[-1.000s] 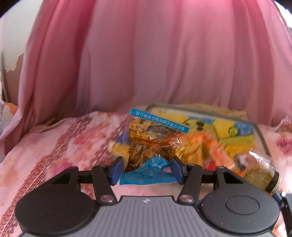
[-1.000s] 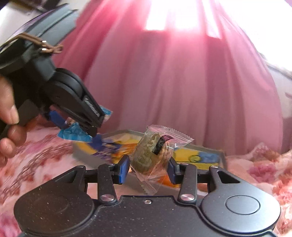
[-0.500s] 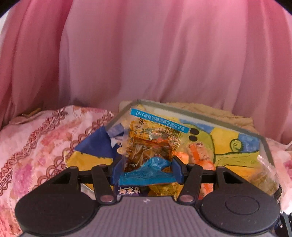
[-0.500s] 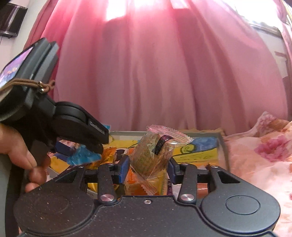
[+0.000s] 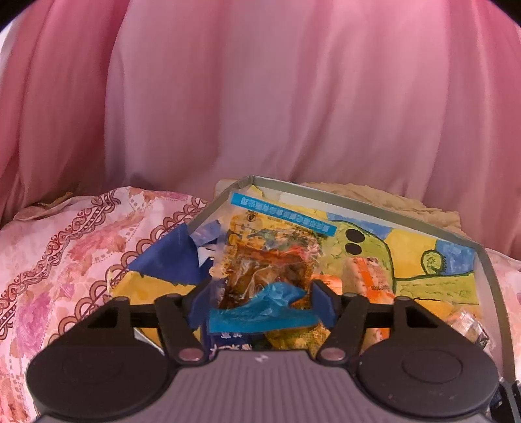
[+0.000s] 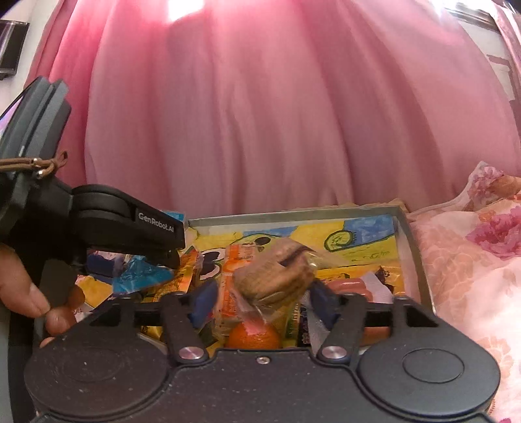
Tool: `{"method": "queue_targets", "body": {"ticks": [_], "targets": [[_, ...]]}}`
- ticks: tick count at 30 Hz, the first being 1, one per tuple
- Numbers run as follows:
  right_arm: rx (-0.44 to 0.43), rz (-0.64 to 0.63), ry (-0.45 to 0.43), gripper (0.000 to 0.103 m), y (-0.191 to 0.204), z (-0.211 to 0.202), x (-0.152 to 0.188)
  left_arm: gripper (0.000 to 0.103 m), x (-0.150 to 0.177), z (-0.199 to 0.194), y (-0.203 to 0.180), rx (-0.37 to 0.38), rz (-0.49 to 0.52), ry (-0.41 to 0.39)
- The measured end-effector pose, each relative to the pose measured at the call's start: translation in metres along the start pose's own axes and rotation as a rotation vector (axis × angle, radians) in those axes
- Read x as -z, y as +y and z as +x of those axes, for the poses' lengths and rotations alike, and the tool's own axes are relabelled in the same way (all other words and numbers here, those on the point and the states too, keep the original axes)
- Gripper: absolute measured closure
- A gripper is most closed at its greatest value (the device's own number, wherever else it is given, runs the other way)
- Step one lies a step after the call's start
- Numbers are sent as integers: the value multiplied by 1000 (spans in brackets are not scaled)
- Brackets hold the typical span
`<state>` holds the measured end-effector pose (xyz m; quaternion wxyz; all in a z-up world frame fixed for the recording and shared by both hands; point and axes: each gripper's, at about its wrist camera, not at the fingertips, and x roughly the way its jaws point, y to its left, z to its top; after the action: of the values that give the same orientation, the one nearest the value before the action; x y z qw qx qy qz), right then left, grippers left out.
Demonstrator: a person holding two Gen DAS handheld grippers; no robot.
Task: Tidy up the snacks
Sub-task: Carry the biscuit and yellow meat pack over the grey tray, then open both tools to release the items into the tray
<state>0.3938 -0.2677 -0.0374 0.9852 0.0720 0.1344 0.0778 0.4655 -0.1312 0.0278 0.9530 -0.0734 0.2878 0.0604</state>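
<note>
Left black two-finger gripper: blue-padded jaws pinched on a clear snack packet with blue ends. Right black two-finger gripper: jaws parted, a clear-wrapped brown biscuit between them, contact unclear. A person's left hand grips the left handle, fingers curled.

I'm looking at a pleated pink fabric curtain filling the whole backdrop in both wrist views. From the right wrist, daylight glows through its top, so it's backlit. A pale window frame edge shows at top right, and a strip of white wall with a dark rectangular object at top left. Below is a pink floral bedspread with a scalloped maroon border, plus a crumpled beige cloth along the curtain's foot.
</note>
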Motion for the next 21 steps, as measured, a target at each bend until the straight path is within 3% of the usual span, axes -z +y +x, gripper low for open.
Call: {"method": "queue_targets", "body": {"ticks": [4, 7, 14, 21], "targets": [[7, 5, -8, 25, 0, -6, -3, 17, 0, -6, 0, 12, -16, -4], [24, -7, -30, 14, 0, -10, -5, 14, -2, -12, 3, 25, -32, -14], [51, -9, -70, 3, -5, -21, -13, 1, -1, -33, 15, 9, -75, -67], [97, 11, -104, 1, -13, -44, -25, 1, 6, -59, 24, -27, -42, -116]]}}
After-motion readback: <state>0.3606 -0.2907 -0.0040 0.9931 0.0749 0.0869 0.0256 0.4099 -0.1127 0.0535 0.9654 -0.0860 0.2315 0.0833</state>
